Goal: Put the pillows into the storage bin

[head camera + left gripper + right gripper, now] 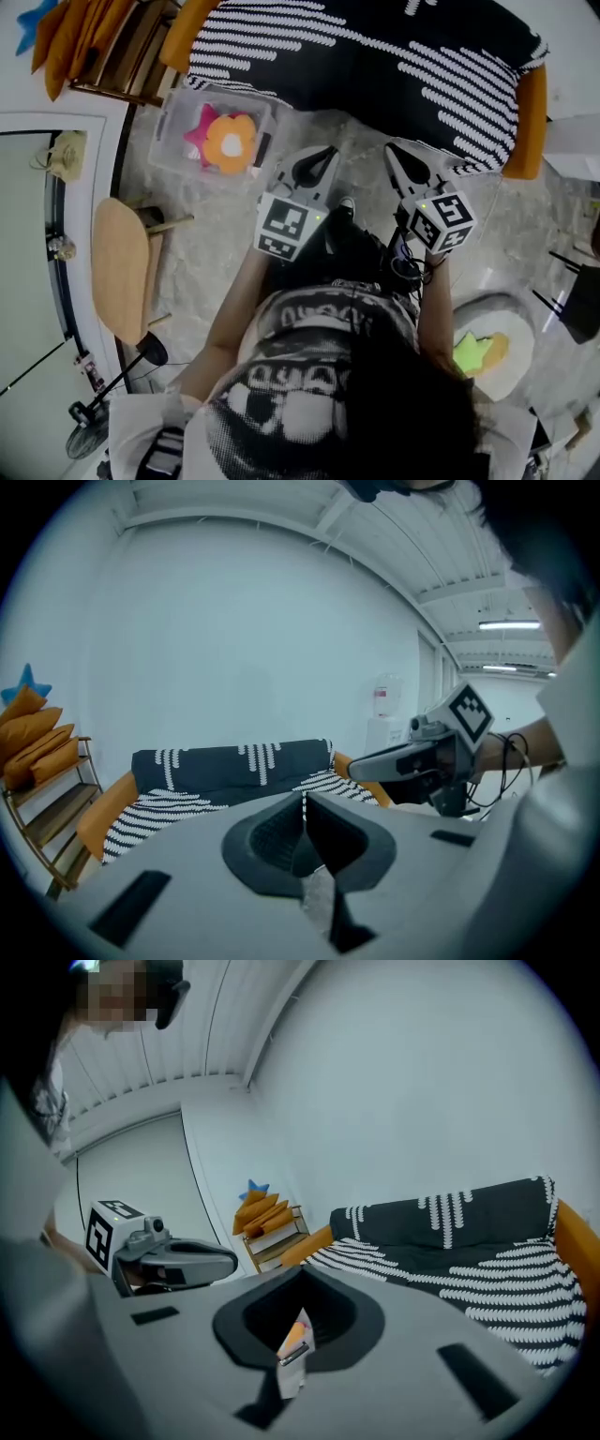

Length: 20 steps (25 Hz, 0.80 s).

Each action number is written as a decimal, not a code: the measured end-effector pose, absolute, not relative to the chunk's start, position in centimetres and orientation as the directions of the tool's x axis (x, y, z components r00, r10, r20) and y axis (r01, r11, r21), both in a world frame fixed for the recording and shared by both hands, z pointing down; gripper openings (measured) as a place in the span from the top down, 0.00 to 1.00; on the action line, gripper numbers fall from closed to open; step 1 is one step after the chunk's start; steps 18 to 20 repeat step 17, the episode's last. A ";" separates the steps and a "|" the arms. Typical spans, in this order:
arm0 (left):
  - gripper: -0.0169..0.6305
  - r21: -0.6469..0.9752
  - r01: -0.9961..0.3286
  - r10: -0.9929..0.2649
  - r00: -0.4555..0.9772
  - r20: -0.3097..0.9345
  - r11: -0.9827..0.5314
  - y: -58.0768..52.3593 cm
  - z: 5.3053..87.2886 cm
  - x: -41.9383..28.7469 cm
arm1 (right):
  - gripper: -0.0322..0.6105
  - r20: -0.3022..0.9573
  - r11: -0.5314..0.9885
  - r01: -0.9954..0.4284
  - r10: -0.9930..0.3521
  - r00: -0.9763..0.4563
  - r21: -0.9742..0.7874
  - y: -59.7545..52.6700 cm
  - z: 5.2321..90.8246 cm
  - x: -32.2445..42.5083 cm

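A clear storage bin (173,141) stands on the floor in front of the sofa. A pink star pillow (201,129) and an orange flower pillow (231,141) lie in it. A green star pillow (472,352) and an orange one (498,348) rest on a round white seat (516,375) at the lower right. My left gripper (326,155) (303,797) and right gripper (394,150) (302,1274) are held side by side, pointing at the sofa. Both are shut with nothing in them. Each shows in the other's view: the right gripper (356,769), the left gripper (230,1262).
A sofa with a black and white striped throw (375,56) (234,766) (450,1241) fills the far side. A wooden shelf with orange cushions (94,37) (37,738) (267,1222) stands at the left. A round wooden stool (122,267) sits by the left wall.
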<state>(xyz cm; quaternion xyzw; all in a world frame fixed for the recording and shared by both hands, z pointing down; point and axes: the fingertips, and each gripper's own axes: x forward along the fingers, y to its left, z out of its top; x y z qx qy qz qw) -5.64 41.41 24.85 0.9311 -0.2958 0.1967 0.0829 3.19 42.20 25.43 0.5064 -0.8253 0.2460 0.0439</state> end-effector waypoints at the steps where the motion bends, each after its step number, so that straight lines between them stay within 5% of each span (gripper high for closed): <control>1: 0.96 0.040 -0.582 -0.515 0.748 0.419 -0.812 41.5 25.0 -5.7 | 0.95 0.323 0.360 -0.859 -0.817 -0.479 -0.364 42.4 25.5 3.3; 20: 0.96 0.055 -0.565 -0.484 0.748 0.455 -0.823 43.0 27.4 -6.3 | 0.95 0.358 0.302 -0.870 -0.821 -0.445 -0.390 44.5 27.6 4.9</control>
